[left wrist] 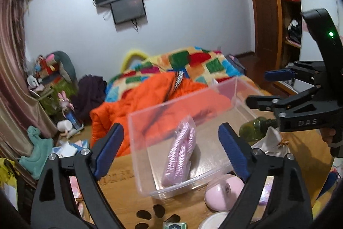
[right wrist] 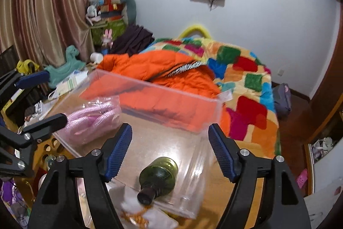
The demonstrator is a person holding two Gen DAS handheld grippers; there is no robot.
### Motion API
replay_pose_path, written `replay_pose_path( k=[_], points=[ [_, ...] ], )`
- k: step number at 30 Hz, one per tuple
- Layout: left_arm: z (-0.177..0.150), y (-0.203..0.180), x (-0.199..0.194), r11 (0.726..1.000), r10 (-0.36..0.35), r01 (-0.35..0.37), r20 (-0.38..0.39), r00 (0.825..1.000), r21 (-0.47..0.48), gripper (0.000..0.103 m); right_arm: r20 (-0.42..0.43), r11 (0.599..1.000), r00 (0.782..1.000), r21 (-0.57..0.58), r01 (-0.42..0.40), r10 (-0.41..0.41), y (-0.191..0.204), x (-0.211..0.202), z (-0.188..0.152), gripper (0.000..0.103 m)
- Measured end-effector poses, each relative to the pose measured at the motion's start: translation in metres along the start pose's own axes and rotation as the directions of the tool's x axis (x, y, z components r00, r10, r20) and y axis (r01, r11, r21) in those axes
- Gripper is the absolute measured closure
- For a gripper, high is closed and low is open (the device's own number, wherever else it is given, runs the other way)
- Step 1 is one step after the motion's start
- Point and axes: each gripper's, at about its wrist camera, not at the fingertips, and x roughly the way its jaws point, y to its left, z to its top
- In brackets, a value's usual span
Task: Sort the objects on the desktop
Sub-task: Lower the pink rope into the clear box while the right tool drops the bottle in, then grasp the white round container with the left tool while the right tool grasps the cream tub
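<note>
A clear plastic bin (left wrist: 227,169) stands on the wooden table (left wrist: 120,173). A bagged pink coiled item (left wrist: 182,153) lies inside it at the left; it also shows in the right wrist view (right wrist: 94,117). A green glass bottle (right wrist: 158,175) lies on its side by the bin's near right wall (right wrist: 193,192), and also shows in the left wrist view (left wrist: 254,129). My left gripper (left wrist: 171,149) is open and empty, in front of the bin. My right gripper (right wrist: 169,151) is open and empty, just above the bottle.
A round pink case (left wrist: 223,192), a white lid (left wrist: 214,221) and dark pebbles (left wrist: 158,210) lie on the table before the bin. White cloth with an orange trim (right wrist: 141,211) lies under the bottle's neck. A bed with an orange quilt (right wrist: 163,70) is beyond.
</note>
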Motion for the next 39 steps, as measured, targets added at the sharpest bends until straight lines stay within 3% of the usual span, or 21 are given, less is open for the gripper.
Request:
replay_pose_path(
  k=[5,16,23,29,33,37,39],
  points=[
    [0.0,0.005,-0.025,0.999,0.03,-0.03,0.036,0.999,-0.016,0.007,0.075,1.0,0.997,0.016,0.005,-0.006,-0.004,-0.038,-0.002,0.021],
    [-0.027,0.037,-0.064,0.992,0.066,-0.066,0.003,0.998,-0.104,0.004,0.144,0.999,0.989,0.007,0.039,-0.039,0.003,-0.09,-0.031,0.019],
    [-0.053,0.036,-0.081,0.991,0.078,-0.08,-0.025,0.997,-0.106,0.003,0.163,0.995,0.987,-0.092,0.032,-0.016,0.028,-0.11,-0.06,0.019],
    [-0.09,0.02,-0.087,0.995,0.066,-0.072,-0.083,0.994,-0.071,0.003,0.137,0.993,0.988,-0.108,-0.057,0.072,0.052,-0.109,-0.088,0.019],
    [-0.119,0.011,-0.086,0.996,0.073,-0.08,-0.134,0.988,-0.043,0.003,0.047,0.981,0.985,-0.102,-0.162,0.168,0.066,-0.085,-0.105,0.019],
    [-0.143,0.004,-0.078,0.996,-0.009,-0.008,-0.207,0.978,-0.085,0.003,-0.032,0.964,0.965,-0.056,-0.26,0.259,0.074,-0.058,-0.117,0.021],
    [-0.151,-0.003,-0.075,0.997,-0.013,-0.003,-0.22,0.975,-0.074,0.003,-0.05,0.962,0.962,-0.04,-0.272,0.27,0.078,-0.047,-0.12,0.021]
  ],
)
